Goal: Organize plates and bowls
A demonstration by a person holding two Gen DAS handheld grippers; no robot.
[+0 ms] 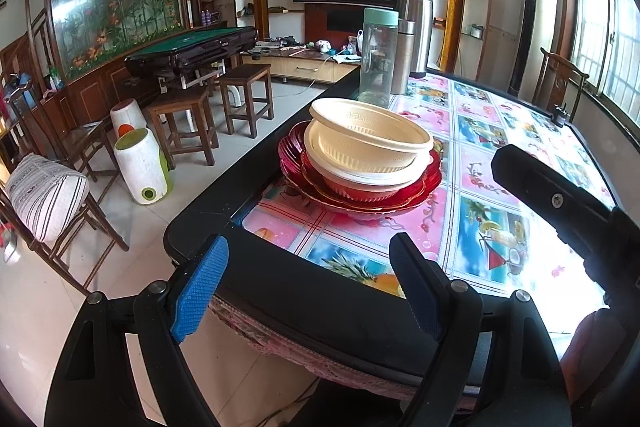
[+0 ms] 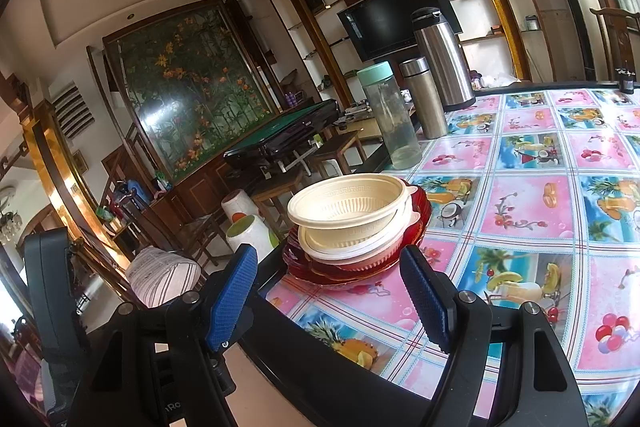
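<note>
Clearly, both the left gripper and the right gripper are held released, nothing grasped; ahead, the tilted cream bowls could be toppled off the red plates by a careless nudge.

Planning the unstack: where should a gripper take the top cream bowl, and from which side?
Pinch the near rim of the top cream bowl, one finger inside and one outside, coming from the table's near edge. It sits tilted and uncovered on the stack, rim exposed. Both the left gripper and right gripper are open.
</note>
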